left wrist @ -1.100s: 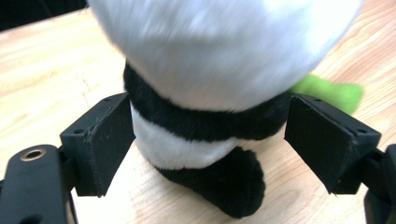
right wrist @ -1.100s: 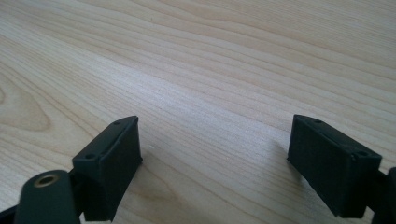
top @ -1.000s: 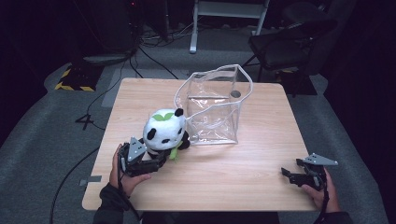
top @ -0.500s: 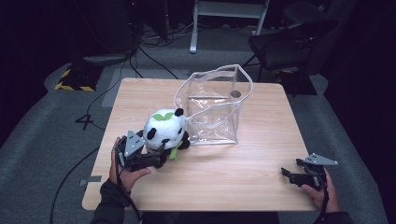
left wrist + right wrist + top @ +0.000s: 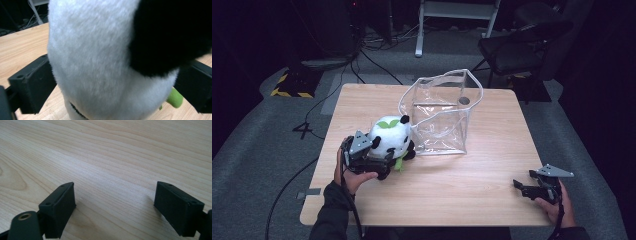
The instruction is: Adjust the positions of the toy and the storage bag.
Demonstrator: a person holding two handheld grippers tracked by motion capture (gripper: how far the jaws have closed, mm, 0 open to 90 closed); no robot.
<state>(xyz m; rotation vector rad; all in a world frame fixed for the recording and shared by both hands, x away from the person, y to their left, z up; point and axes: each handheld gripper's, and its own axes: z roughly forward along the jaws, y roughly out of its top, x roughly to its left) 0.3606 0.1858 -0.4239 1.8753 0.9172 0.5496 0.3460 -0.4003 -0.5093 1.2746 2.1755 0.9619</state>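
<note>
Panda plush (image 5: 390,140) sits on the wooden table (image 5: 492,150) left of centre, its right side just beside a clear plastic bag (image 5: 442,112) that stands open-topped toward the far edge. The left gripper (image 5: 379,161) is at the plush's near left, its jaws spread around the white body, one on each side. At the near right corner the right gripper (image 5: 523,187) rests low over bare wood, jaws apart, holding nothing.

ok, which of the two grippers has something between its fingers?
The left gripper: its fingers sit on either side of the panda plush, beside the clear plastic bag. The right gripper is open over bare table, near its front right corner.
</note>
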